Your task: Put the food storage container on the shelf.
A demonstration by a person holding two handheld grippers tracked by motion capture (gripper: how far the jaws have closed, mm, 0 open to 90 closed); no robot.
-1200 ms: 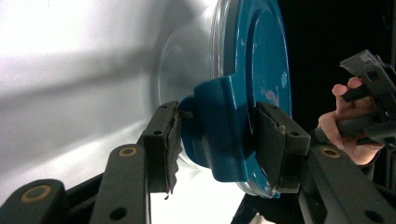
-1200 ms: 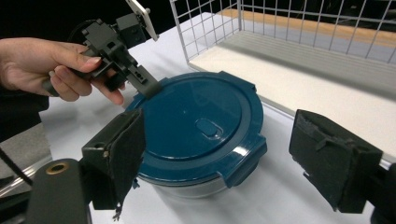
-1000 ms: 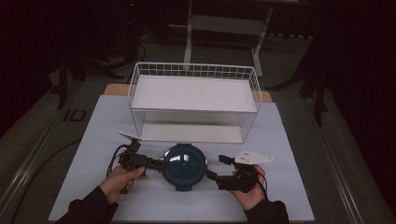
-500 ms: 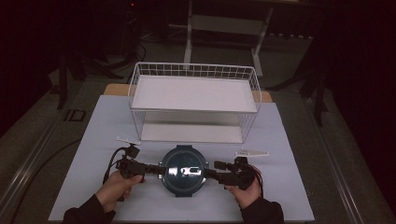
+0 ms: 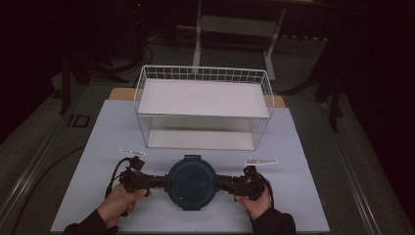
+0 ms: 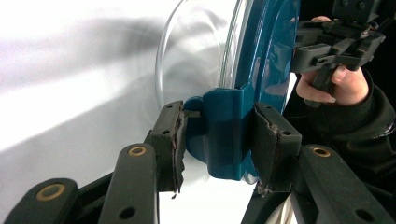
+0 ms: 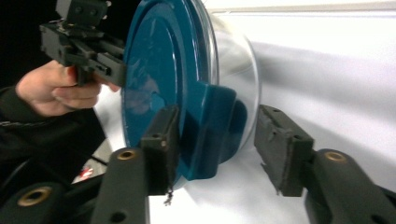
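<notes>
- A round glass container with a teal lid (image 5: 190, 181) sits on the near middle of the table, between the two grippers.
- The left gripper (image 6: 217, 140) is clenched on the lid's latch tab (image 6: 224, 135); both pads press its sides, and in the high view the left gripper (image 5: 164, 183) meets the lid's left edge.
- The right gripper (image 7: 212, 140) straddles the opposite tab (image 7: 212, 135). Its jaws have just been closing, with the tab between them. One pad (image 7: 161, 144) lies against the lid, the other pad (image 7: 280, 144) stands apart from the tab, so the grip is not yet made.
- In the high view the right gripper (image 5: 218, 183) reaches the lid's right edge.
- A hand (image 5: 119, 204) and a dark sleeve come in from the bottom on each side.
- A white wire basket (image 5: 203, 73) stands behind the container, well apart from it, with a white shelf board inside.
- Nothing lies between the container and the basket.
- The table (image 5: 303, 161) is covered in pale blue-white sheeting.
- Beyond it the room is dark, with a grey floor, cables and the legs of a metal stand (image 5: 198, 34).
</notes>
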